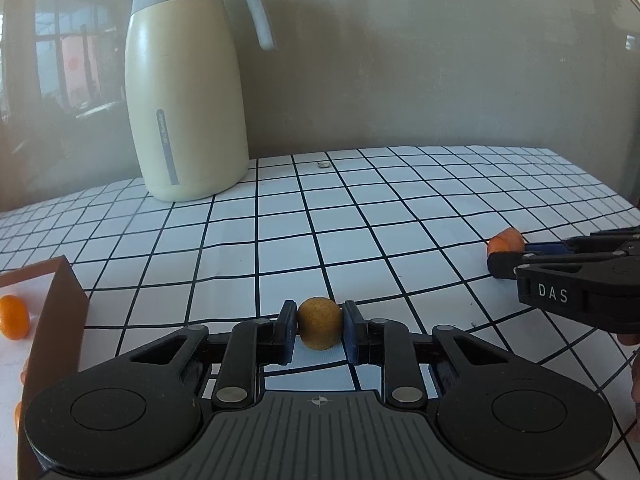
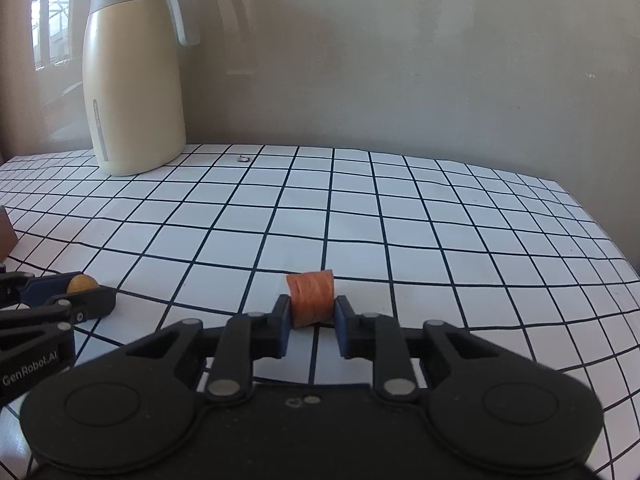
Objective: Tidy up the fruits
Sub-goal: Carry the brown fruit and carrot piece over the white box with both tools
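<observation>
Right now both tongs are pinching fruit on the worktop [image 2: 400,216], which is covered by a white cloth with a black grid. The left tongs [image 1: 319,330] are clamped on a small round yellow-brown fruit [image 1: 320,323], its blue pads pressed against either side, near the worktop's front edge; the fruit sits low against the cloth, though whether it touches cannot be told. In the right wrist view the same fruit shows as a rounded yellow top between the left tongs' tips at the far left. The right tongs [image 2: 311,318] are clamped on an orange piece of fruit [image 2: 311,298], ridged and squeezed into a blocky shape between the pads, also toward the front edge. Seen from the left wrist, that orange piece peeks out beyond the right tongs' tips toward the worktop's right side. The two tongs are well apart, side by side. At the worktop's left edge stands a brown box [image 1: 60,320] with a pale inside, and a small orange oval fruit [image 1: 14,317] lies in it. A tall cream jug [image 1: 184,92] with a grey lid and handle stands at the back left corner against the wall. Just beside it, near the back edge, lies a tiny grey object [image 1: 323,165] too small to identify.
</observation>
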`<move>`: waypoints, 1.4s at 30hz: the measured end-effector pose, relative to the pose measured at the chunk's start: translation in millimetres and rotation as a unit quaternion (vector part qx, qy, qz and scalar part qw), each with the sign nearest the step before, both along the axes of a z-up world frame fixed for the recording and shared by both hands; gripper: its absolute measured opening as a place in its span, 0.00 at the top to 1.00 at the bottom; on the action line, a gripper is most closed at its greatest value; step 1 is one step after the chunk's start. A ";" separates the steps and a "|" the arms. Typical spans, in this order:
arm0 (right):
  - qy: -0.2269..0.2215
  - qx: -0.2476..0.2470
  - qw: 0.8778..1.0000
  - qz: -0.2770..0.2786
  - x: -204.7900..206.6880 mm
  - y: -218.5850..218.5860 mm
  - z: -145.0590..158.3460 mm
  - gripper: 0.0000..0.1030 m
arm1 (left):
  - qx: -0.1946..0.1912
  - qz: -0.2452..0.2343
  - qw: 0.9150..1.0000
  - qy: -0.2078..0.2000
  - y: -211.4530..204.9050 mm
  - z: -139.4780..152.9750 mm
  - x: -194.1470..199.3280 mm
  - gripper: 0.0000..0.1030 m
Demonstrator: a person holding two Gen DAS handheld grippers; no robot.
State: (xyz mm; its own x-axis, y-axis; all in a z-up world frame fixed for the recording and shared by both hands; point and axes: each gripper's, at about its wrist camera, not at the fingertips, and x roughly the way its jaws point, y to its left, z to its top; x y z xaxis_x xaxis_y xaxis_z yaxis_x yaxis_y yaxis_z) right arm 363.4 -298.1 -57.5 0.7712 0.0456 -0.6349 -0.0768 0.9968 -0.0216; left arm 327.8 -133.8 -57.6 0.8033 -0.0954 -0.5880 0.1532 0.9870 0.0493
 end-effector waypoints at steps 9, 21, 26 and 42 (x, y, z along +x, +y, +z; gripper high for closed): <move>-0.019 -0.004 1.000 0.005 -9.1 5.6 14.3 0.87 | 0.003 -0.007 1.000 -0.017 -2.3 8.8 -13.3 0.76; -0.051 -0.014 0.998 0.019 -43.3 24.1 40.2 0.87 | 0.004 -0.003 0.999 -0.054 15.3 35.7 -53.4 0.76; -0.058 -0.019 0.998 0.026 -71.5 28.4 45.2 0.87 | 0.002 -0.007 0.997 -0.074 22.3 48.8 -78.3 0.76; -0.104 -0.007 0.991 0.082 -120.7 68.1 79.2 0.87 | 0.009 0.019 0.992 -0.128 62.0 81.1 -143.1 0.76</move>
